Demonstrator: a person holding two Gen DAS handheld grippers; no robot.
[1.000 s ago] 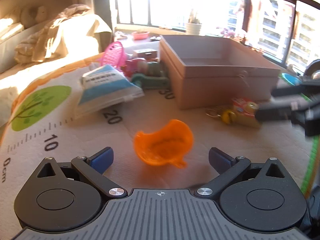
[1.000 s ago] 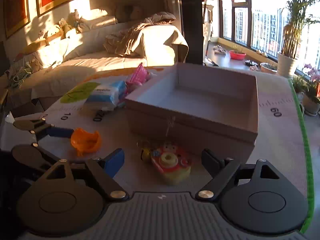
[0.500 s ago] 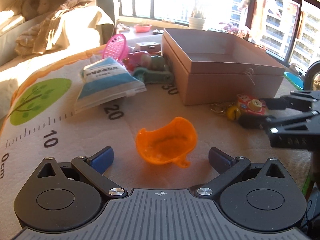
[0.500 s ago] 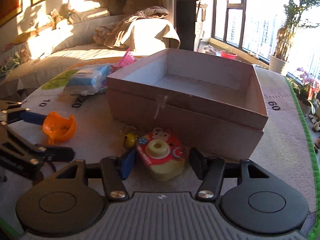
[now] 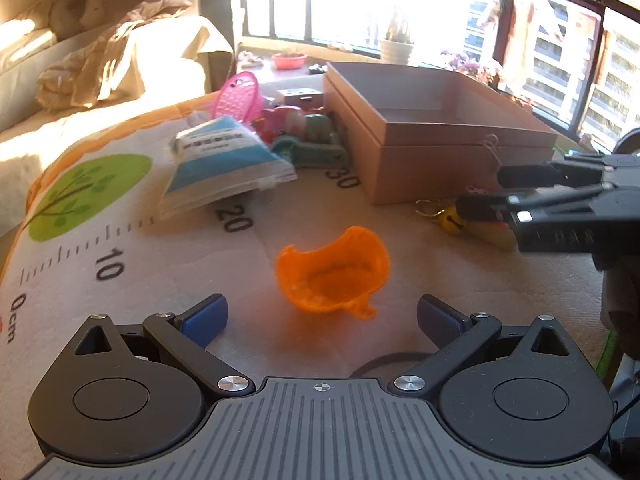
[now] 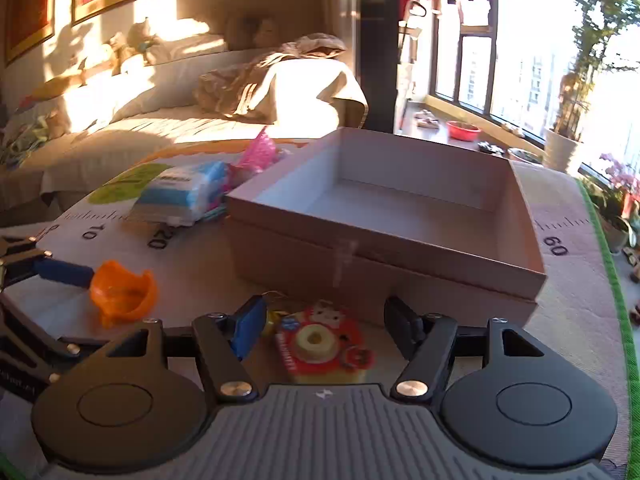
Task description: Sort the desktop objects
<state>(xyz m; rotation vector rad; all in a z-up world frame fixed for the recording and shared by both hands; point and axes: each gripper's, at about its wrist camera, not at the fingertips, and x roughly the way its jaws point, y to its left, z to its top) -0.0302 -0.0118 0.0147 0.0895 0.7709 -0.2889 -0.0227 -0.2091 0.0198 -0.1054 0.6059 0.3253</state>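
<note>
A red and yellow toy (image 6: 324,340) on a keyring with a small yellow bell (image 5: 450,222) lies on the mat, just in front of the open cardboard box (image 6: 360,276). My right gripper (image 6: 326,330) straddles the toy. Its jaws are opening, with a gap between each pad and the toy. An orange plastic cup (image 5: 332,272) lies tipped on the mat just ahead of my left gripper (image 5: 320,316), which is open and holds nothing. Seen from the right wrist, the cup (image 6: 122,292) sits by the left gripper's blue fingertip (image 6: 64,270).
A blue and white tissue pack (image 5: 224,160), a pink basket (image 5: 238,96) and green and pink toys (image 5: 308,136) lie left of the box (image 5: 432,168). The ruler-printed mat (image 5: 108,264) covers the table; a sofa stands behind, windows and plant pots to the right.
The right gripper came in low around the red and yellow toy, narrowed its jaws, then widened them a little. The left gripper and the orange cup have stayed put.
</note>
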